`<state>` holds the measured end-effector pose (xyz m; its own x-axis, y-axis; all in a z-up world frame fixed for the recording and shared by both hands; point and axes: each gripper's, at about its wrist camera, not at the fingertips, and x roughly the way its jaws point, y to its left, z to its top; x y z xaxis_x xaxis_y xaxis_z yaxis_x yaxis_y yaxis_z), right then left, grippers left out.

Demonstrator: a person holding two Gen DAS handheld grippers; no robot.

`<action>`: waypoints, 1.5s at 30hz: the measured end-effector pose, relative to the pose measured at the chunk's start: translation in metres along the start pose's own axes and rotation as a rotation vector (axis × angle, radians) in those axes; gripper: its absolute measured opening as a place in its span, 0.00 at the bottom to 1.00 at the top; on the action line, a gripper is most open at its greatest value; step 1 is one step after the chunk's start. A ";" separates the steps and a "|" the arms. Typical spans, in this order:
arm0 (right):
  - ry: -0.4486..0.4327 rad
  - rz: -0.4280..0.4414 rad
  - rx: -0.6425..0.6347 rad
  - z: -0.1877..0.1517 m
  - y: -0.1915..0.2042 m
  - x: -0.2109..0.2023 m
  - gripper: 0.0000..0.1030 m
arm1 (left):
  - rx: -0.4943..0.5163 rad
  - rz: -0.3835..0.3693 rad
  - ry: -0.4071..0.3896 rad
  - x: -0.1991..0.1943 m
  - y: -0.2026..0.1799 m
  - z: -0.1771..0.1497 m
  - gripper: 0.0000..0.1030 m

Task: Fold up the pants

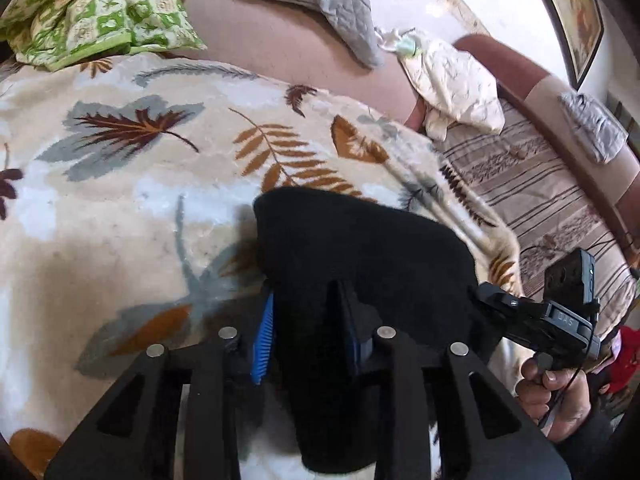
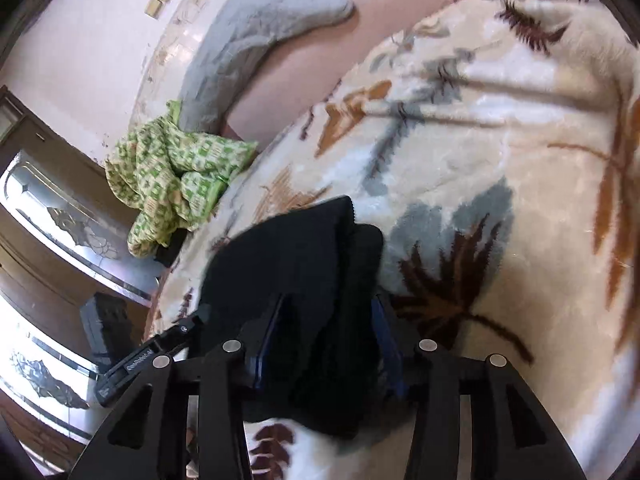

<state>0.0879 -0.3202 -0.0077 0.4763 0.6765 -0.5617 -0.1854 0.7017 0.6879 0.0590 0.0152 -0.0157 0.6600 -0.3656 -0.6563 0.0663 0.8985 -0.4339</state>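
Both grippers, left (image 1: 310,336) & right (image 2: 326,344): jaws clamped on black pants (image 1: 360,248) over bed blanket (image 1: 140,200). Risk: thick bundle slips, fold unravels.

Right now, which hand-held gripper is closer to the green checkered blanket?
Left. The left hand-held gripper grips the black pants on the side toward the green checkered blanket; the right hand-held gripper grips their far side.

Left gripper (image 1: 310,332): matte black frame, triangular cut-outs, four round silver pin heads across the linkage, ribbed blue pads (image 1: 264,340) inside the fingers. Right gripper (image 2: 332,344): same black build, darker blue pads, thin black cable beside its handle. The person's hand (image 1: 554,396) emerges from a dark sleeve.
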 end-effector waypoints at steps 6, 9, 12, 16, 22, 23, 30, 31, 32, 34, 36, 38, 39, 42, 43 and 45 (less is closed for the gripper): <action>-0.154 -0.218 -0.429 -0.024 0.079 -0.042 0.44 | 0.074 -0.067 -0.168 -0.055 -0.023 -0.015 0.26; -0.095 -0.212 -0.612 -0.043 0.111 -0.023 0.42 | 0.159 -0.092 -0.079 -0.033 -0.043 -0.031 0.26; 0.039 -0.332 -0.663 -0.056 0.107 0.007 0.30 | 0.152 -0.052 -0.017 -0.009 -0.042 -0.046 0.26; 0.088 -0.333 -0.617 -0.058 0.087 0.008 0.30 | 0.142 -0.062 -0.033 -0.008 -0.042 -0.046 0.29; 0.066 -0.270 -0.566 -0.055 0.088 0.002 0.32 | 0.214 -0.034 -0.076 -0.018 -0.067 -0.022 0.45; 0.023 -0.243 -0.538 -0.048 0.089 -0.006 0.31 | 0.231 -0.026 -0.095 -0.020 -0.068 -0.015 0.48; -0.131 -0.335 -0.606 -0.010 0.104 0.015 0.32 | 0.174 0.084 -0.057 0.016 -0.056 0.039 0.53; -0.117 -0.346 -0.605 -0.008 0.102 0.024 0.32 | 0.162 0.091 -0.034 0.025 -0.054 0.040 0.53; -0.095 -0.356 -0.594 -0.007 0.098 0.033 0.32 | 0.154 0.100 -0.006 0.033 -0.052 0.036 0.53; -0.013 -0.389 -0.536 -0.008 0.080 0.055 0.32 | 0.151 0.154 0.063 0.056 -0.049 0.028 0.53; -0.035 -0.374 -0.492 -0.009 0.073 0.054 0.33 | 0.177 0.186 0.034 0.061 -0.053 0.020 0.56; -0.033 -0.378 -0.492 -0.010 0.074 0.054 0.34 | 0.166 0.196 0.022 0.060 -0.054 0.019 0.58; -0.037 -0.381 -0.498 -0.012 0.074 0.054 0.34 | 0.174 0.206 0.014 0.061 -0.055 0.017 0.58; -0.046 -0.389 -0.506 -0.014 0.075 0.055 0.34 | 0.189 0.225 -0.002 0.061 -0.057 0.015 0.59; -0.049 -0.395 -0.513 -0.015 0.076 0.055 0.34 | 0.183 0.221 -0.002 0.061 -0.056 0.014 0.59; -0.055 -0.405 -0.524 -0.015 0.078 0.056 0.34 | 0.182 0.217 -0.004 0.060 -0.056 0.015 0.59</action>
<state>0.0871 -0.2240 0.0070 0.6365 0.3341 -0.6952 -0.3696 0.9232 0.1053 0.1065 -0.0534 -0.0218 0.6765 -0.1591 -0.7191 0.0557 0.9846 -0.1655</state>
